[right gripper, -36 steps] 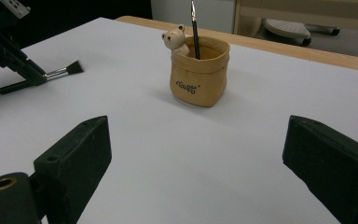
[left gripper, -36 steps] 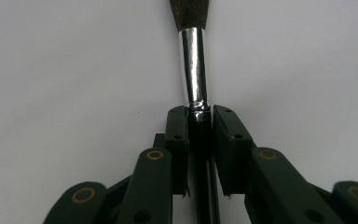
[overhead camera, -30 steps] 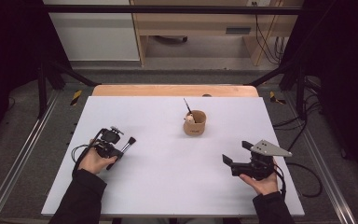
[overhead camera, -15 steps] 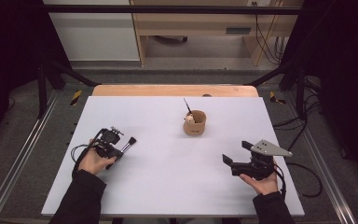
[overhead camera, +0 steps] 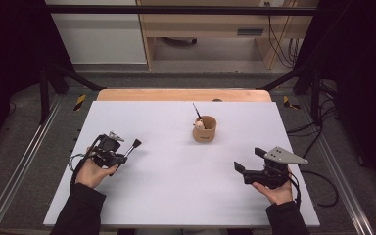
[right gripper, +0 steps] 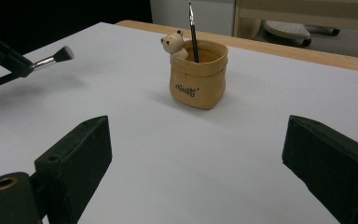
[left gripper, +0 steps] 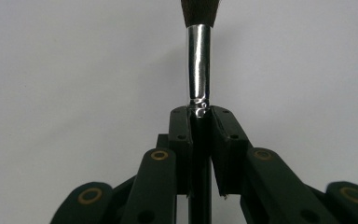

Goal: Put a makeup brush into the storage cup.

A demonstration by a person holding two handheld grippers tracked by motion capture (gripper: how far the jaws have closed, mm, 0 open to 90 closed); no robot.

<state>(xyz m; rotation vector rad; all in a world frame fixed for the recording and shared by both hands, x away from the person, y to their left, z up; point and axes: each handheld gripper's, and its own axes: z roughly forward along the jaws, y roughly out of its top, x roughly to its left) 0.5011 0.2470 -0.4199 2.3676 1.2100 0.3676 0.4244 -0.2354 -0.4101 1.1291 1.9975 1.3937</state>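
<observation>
Left tool (overhead camera: pixel 127 152) clamped on brush (left gripper: pixel 198 56), lifted a bit off the desk (overhead camera: pixel 176 196) near its left edge. Right tool (overhead camera: pixel 247 161) wide apart, holding nothing. Next, probably over to the cup (overhead camera: pixel 204 129).

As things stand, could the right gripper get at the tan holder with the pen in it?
Probably yes. The right gripper has its jaws wide open with nothing between them, and bare table lies between it and the holder.
</observation>
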